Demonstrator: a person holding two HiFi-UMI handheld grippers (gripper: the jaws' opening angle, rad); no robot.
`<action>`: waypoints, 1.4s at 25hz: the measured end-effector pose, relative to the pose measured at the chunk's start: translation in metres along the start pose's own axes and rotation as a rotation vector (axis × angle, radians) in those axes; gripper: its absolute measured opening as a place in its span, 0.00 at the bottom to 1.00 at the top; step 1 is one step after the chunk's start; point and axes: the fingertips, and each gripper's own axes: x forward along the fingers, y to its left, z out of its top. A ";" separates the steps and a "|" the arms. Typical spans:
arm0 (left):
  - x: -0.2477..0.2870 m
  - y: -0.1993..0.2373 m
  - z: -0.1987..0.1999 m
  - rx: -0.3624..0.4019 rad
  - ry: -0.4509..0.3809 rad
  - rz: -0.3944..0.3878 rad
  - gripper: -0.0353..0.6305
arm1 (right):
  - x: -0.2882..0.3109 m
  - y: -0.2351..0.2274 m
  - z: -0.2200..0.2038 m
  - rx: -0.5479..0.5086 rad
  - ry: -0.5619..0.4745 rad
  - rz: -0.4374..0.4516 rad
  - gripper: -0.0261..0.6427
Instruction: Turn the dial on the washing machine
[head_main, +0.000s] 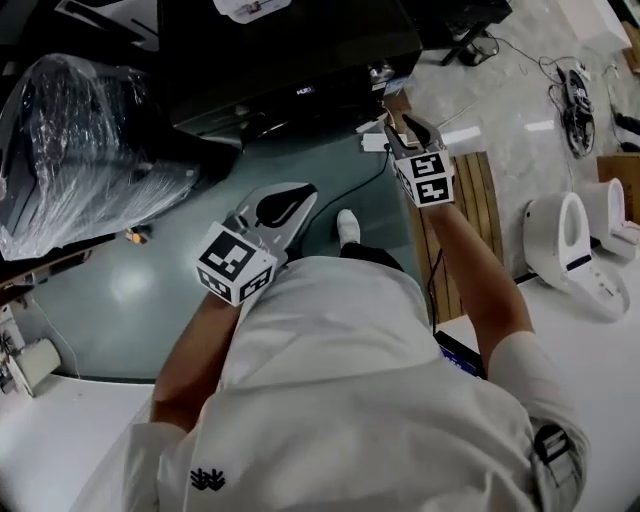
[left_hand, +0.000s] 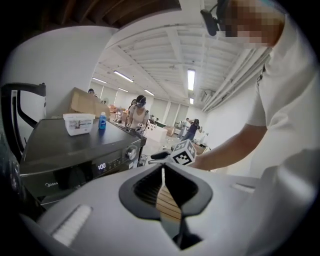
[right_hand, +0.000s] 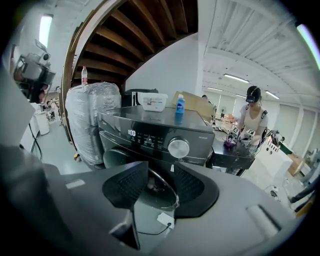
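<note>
The dark washing machine (head_main: 290, 60) stands ahead of me, and its silver dial (right_hand: 178, 147) sits on the right of the control panel beside a lit display. My right gripper (right_hand: 159, 172) is open with nothing between its pads. It points at the machine's front, a little below the dial and clear of it; the round door shows through the gap. In the head view the right gripper (head_main: 405, 130) is near the machine's right front corner. My left gripper (head_main: 275, 215) hangs lower and further back, over the floor. Its jaws (left_hand: 163, 172) are shut and empty. The dial (left_hand: 132, 153) also shows from the side.
A plastic-wrapped bundle (head_main: 80, 130) stands left of the machine. A white box (right_hand: 153, 101) and a blue bottle (right_hand: 180, 104) rest on its top. A cable with a white plug (head_main: 375, 142) lies on the floor. A wooden slatted board (head_main: 470, 230) lies to the right. A person (right_hand: 252, 122) works behind.
</note>
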 end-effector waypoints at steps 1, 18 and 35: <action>0.003 0.000 -0.001 -0.006 0.004 0.015 0.14 | 0.009 -0.007 0.001 -0.003 -0.003 -0.003 0.25; -0.016 -0.002 0.002 -0.076 0.002 0.104 0.14 | 0.089 -0.042 0.024 -0.021 -0.013 -0.083 0.40; -0.024 -0.003 -0.006 -0.097 0.020 0.116 0.14 | 0.127 -0.051 0.016 -0.037 0.041 -0.141 0.42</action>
